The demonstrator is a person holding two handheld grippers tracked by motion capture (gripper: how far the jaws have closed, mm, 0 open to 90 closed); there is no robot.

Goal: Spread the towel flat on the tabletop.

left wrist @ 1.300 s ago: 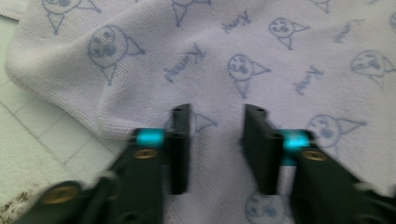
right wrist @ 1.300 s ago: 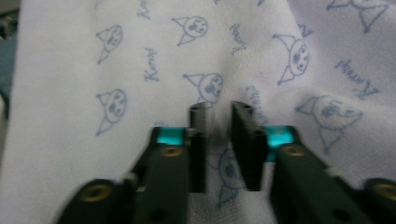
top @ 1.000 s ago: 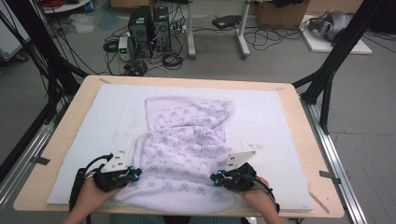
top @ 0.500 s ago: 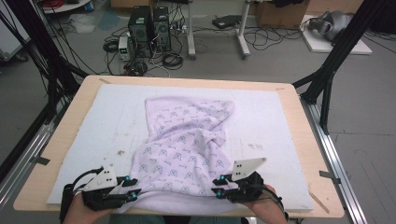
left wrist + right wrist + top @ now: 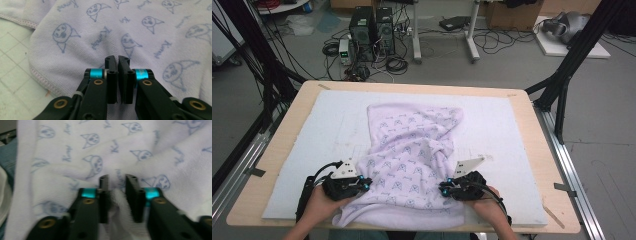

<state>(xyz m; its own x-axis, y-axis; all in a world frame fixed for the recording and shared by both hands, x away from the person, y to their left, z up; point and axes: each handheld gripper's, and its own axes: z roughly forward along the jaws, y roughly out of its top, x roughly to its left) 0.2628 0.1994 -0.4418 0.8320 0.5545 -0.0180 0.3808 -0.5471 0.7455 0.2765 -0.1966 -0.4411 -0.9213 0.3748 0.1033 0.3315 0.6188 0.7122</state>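
Observation:
A pale lilac towel [image 5: 412, 145] printed with blue cartoon faces lies crumpled down the middle of the white mat [image 5: 507, 125]. Its near edge hangs past the mat's front. My left gripper [image 5: 366, 185] rests on the towel's near left part. In the left gripper view, my left gripper [image 5: 117, 59] has just closed; its jaws meet above the towel [image 5: 75, 32], and I see no cloth between them. My right gripper [image 5: 444, 189] is at the towel's near right side. My right gripper [image 5: 117, 180] has just been closing, and it pinches a raised fold of towel [image 5: 117, 197].
The mat covers a wooden table [image 5: 292, 125] framed by metal rails [image 5: 569, 165]. Black stand legs [image 5: 562, 85] rise at the right corner. Computer towers [image 5: 372, 25] and cables sit on the floor beyond the table. A person's hands hold both grippers at the front edge.
Both grippers drew back toward the person half a second ago, dragging the towel's near edge with them, and have since come forward onto the towel again.

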